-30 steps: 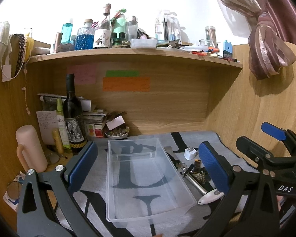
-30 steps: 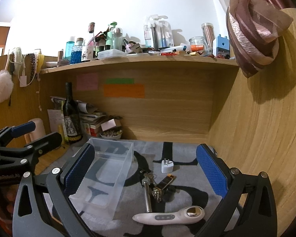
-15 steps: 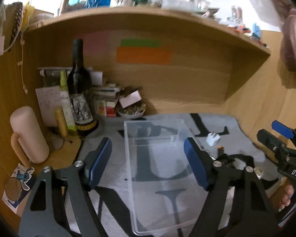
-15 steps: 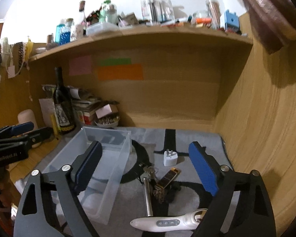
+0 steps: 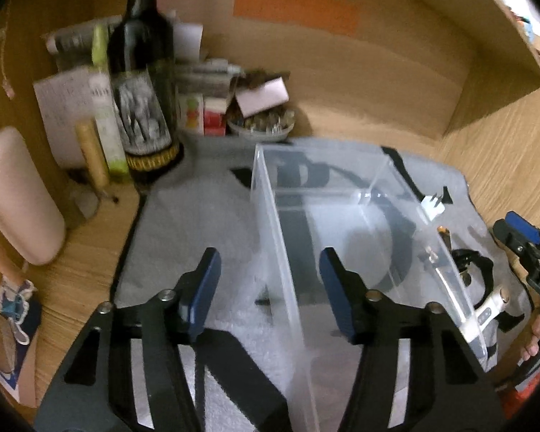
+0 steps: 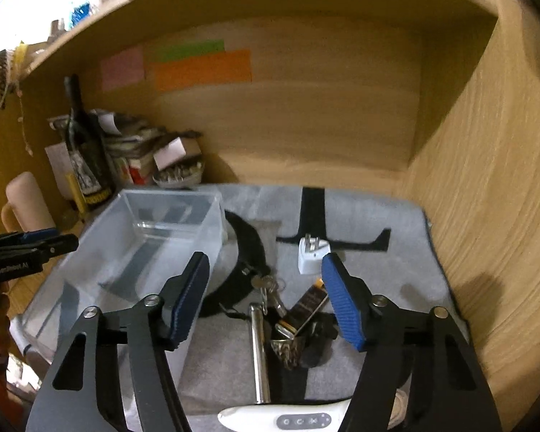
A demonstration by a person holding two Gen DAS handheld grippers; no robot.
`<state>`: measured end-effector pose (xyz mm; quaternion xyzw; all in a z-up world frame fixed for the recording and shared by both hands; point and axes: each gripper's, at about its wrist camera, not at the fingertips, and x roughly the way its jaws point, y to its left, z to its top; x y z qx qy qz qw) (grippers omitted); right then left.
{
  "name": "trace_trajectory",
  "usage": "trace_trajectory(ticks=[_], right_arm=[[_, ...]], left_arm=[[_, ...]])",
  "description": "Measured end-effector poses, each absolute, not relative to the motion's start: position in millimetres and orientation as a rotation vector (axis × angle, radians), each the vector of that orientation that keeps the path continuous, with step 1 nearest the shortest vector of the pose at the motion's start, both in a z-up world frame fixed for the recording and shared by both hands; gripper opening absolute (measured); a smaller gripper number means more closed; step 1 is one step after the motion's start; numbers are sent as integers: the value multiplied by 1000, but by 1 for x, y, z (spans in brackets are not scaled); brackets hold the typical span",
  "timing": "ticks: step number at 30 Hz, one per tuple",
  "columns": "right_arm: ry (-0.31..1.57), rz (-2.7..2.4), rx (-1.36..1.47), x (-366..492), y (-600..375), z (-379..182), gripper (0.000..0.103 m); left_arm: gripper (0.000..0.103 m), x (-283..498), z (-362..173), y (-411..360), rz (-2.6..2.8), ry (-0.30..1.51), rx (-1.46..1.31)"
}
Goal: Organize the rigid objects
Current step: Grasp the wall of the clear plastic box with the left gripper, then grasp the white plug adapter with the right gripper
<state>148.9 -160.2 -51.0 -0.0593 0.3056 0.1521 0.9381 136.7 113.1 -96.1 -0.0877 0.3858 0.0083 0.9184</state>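
A gray mat [image 6: 378, 280] covers the wooden desk [image 5: 90, 252]. The clear box [image 5: 342, 237] holds nothing. Both claws, left [image 5: 270, 288] and right [image 6: 266, 298], gape wide, holding nothing.

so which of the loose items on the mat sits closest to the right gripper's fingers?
The white handheld device, lying flat at the near edge between the right gripper fingers. The metal rod, keys and white plug lie farther out.

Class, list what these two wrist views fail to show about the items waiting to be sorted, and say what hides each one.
1. White handheld device with grey buttons: right wrist view, near end cut by the bottom edge.
2. Dark wine bottle: left wrist view, label blurred, neck cut by the top edge.
3. Silver key bunch: right wrist view, too small and blurred to count the keys.
4. White plug adapter: left wrist view, base hidden behind the clear plastic bin.
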Motion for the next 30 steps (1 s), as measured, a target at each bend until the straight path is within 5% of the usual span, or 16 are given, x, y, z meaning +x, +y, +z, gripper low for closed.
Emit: trace_trajectory(ticks=[4, 15, 30], right_arm=[[671, 308, -144, 163, -158, -60, 57], [800, 281, -213, 221, -162, -81, 57], [1003, 242, -188, 295, -170, -122, 43]], left_arm=[[40, 145, -109, 118, -7, 863, -218], [20, 152, -127, 112, -97, 936, -249], [15, 151, -123, 102, -49, 900, -178]])
